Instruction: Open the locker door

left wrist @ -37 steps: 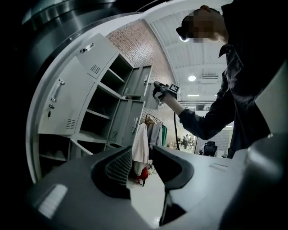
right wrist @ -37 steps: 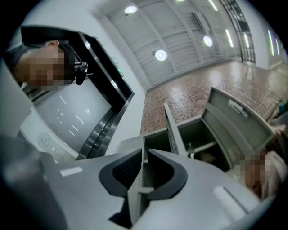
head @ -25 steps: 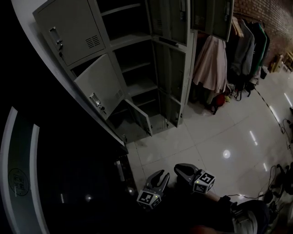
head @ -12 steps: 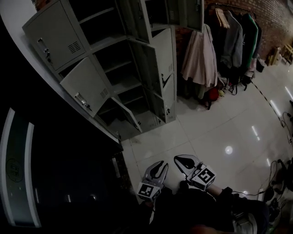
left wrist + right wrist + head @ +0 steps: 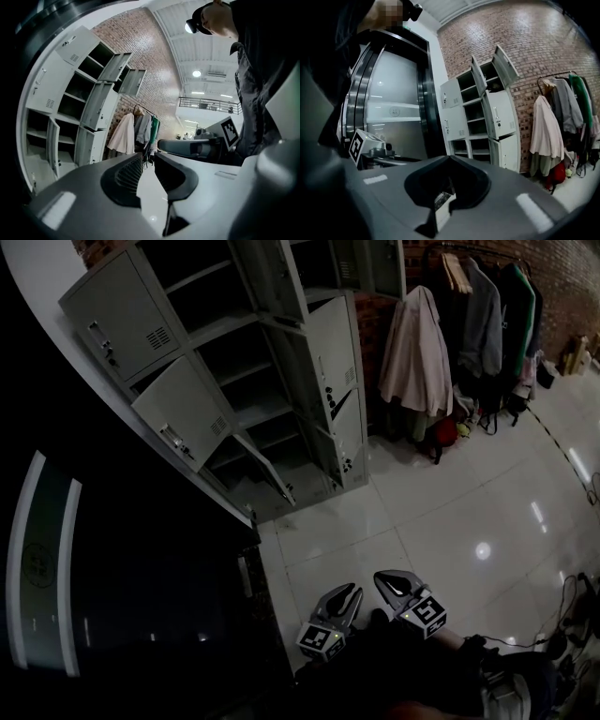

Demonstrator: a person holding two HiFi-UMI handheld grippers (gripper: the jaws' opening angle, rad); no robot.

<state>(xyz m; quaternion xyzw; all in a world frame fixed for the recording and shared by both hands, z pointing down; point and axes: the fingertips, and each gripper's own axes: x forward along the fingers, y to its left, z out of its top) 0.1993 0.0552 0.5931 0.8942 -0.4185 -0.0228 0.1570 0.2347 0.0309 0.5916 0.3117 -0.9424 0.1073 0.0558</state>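
Two grippers low by body, well apart from tall grey metal locker bank [image 5: 333, 352] at upper left. On left gripper [image 5: 147, 159], jaws slightly parted, nothing between; on right gripper [image 5: 449, 161], jaws pressed together, empty. Approach step, likely. Several doors already swung out; upper-left grey door [image 5: 112, 320] seemingly closed, though dim. Next: lift, reach handle, clamp, pull. Glossy white tiled floor [image 5: 450, 512] open ahead; dark wall [image 5: 141, 615] close at left; jutting door edges to avoid.

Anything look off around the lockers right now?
Nothing damaged or spilled. The locker bank is just untidy: most doors hang open at mixed angles, and the middle-left door is only ajar, while the top-left door is shut. Coats hang beside it.
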